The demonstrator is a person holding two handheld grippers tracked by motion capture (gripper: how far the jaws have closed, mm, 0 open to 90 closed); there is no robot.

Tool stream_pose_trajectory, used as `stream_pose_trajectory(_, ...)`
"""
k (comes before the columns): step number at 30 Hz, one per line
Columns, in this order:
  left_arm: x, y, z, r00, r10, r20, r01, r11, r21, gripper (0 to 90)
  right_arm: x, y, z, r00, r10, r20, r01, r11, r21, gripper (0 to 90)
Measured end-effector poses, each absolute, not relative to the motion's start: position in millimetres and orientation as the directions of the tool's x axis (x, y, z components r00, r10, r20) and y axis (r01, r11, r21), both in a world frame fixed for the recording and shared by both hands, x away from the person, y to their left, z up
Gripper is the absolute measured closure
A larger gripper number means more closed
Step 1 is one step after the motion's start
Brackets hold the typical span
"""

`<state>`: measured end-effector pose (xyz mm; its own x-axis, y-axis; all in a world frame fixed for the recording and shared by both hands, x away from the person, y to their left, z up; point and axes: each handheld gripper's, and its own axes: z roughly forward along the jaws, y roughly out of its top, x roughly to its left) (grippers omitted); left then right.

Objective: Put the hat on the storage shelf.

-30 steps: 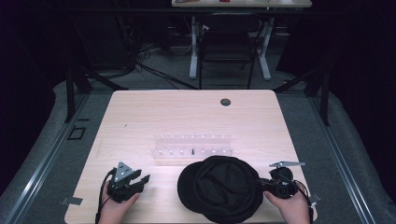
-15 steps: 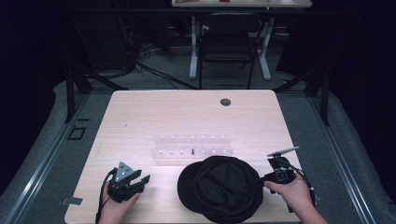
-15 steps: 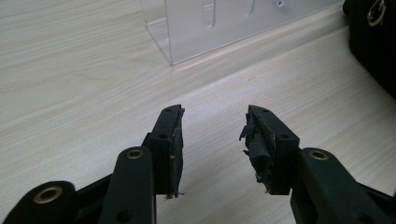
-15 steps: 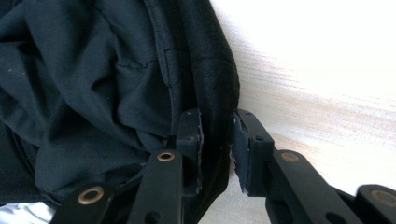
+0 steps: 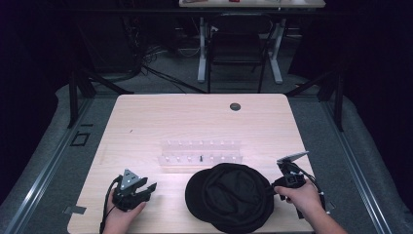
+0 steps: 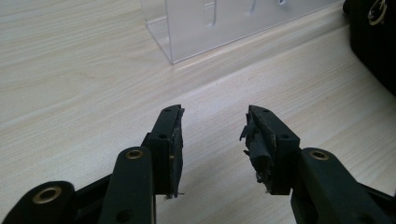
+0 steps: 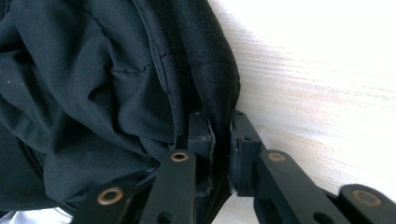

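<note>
A floppy black fabric hat (image 5: pixel 229 197) lies near the front edge of the pale wooden table (image 5: pixel 146 122), right of centre. The right gripper (image 7: pixel 219 140) has its jaws pinched on the hat's right-hand rim, cloth squeezed between them. The left gripper (image 6: pixel 212 135) rests on the table at the near left, jaws parted and empty, aimed toward a clear plastic rack (image 5: pixel 200 151) that stands just beyond the hat. The step seems to be taking hold of the hat. The rim fold looks thin, so the pinch should stay firm and any lift slow; the free gripper could take the opposite rim to keep the soft cloth from sagging or brushing the rack.
</note>
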<state>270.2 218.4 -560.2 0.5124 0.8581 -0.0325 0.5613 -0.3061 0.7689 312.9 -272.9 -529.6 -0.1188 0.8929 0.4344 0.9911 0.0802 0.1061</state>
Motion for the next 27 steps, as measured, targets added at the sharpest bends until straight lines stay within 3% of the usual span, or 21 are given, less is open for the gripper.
stream_pose_trajectory(6,270,218,-560,0.511,0.859,-0.034,0.563,-0.305,0.768,56.6,313,-272,-526,-0.160,0.883,0.441,0.986,0.122,0.114,87.0)
stream_pose_trajectory(12,270,218,-560,0.512,0.858,-0.029,0.561,-0.309,0.768,56.6,309,-276,-518,-0.151,0.857,0.493,0.984,0.085,0.155,87.6)
stream_pose_trajectory(27,270,218,-561,0.512,0.858,-0.027,0.562,-0.312,0.766,56.5,308,-282,-474,-0.220,0.764,0.607,0.970,0.102,0.223,88.0)
